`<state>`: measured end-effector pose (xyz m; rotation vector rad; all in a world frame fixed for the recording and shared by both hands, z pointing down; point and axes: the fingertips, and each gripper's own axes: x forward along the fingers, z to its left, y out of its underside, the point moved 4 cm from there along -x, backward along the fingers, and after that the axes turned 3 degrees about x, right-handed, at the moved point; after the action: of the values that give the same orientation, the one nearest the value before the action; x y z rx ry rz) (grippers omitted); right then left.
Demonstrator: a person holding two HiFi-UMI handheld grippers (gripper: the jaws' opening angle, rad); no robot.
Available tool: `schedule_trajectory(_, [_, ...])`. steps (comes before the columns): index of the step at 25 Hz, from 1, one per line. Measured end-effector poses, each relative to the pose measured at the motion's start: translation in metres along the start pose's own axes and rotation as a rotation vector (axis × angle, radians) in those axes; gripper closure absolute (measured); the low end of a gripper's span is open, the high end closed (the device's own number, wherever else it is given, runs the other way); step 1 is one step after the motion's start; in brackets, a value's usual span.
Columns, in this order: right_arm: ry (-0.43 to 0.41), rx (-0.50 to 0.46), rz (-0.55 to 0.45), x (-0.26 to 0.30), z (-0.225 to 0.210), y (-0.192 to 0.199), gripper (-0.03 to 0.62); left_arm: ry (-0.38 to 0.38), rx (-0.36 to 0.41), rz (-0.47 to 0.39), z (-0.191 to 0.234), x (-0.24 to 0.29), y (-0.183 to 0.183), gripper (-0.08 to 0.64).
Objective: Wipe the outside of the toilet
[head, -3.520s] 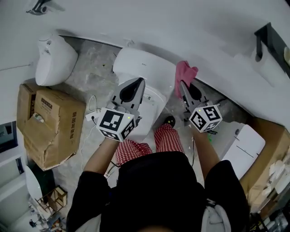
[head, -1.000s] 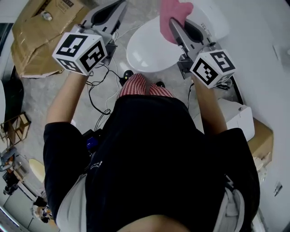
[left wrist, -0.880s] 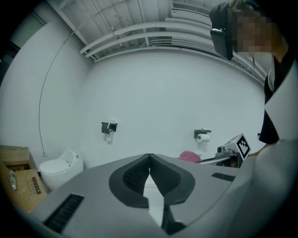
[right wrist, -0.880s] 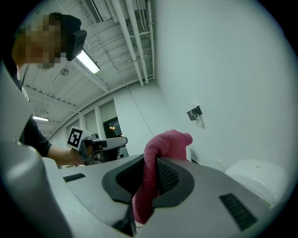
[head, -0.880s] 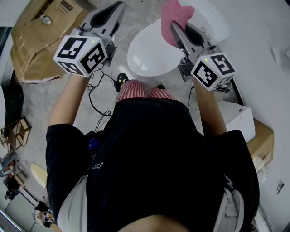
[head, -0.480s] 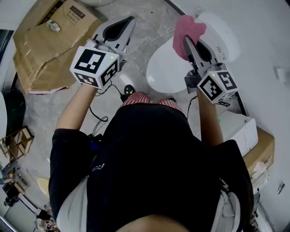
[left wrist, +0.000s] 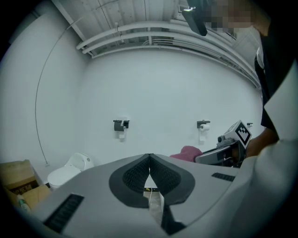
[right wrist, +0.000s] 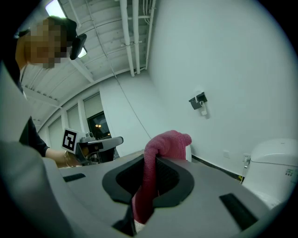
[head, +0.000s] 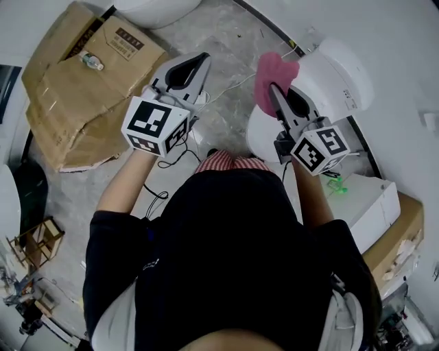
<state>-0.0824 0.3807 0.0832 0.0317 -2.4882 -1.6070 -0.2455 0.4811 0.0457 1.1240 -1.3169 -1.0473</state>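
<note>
A: Two grippers up; which one wipes?
B: The right gripper (head: 274, 89), clenched on the pink cloth (head: 273, 68) that flops over its fingertips. The toilet (head: 339, 65) sits just beyond and to the right of them, not yet touched, I think.
A: And the left gripper (head: 197, 62)?
B: Pinched together on nothing, well apart. Lay the cloth's fold flat on the tank side, sweep downward, grip firm

light even, cool, diffuse; shadows faint. ceiling lamp (right wrist: 55, 8) glares at upper left of right gripper view. both gripper views: strong fisheye, black corners, straight lines bowed. head view sharp in centre, stretched toward edges.
</note>
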Motion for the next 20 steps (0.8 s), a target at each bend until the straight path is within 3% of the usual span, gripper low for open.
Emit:
schedule_trajectory(7, [0.092,0.028,-0.016,0.002,-0.025,-0.004,0.537,0.059,-0.042,-0.012,0.011,0.036,0.007,0.551])
schedule_trajectory(20, [0.259,0.080,-0.156,0.057,-0.144,-0.062,0.537,0.126,0.019,0.018,0.076,0.166,-0.021,0.551])
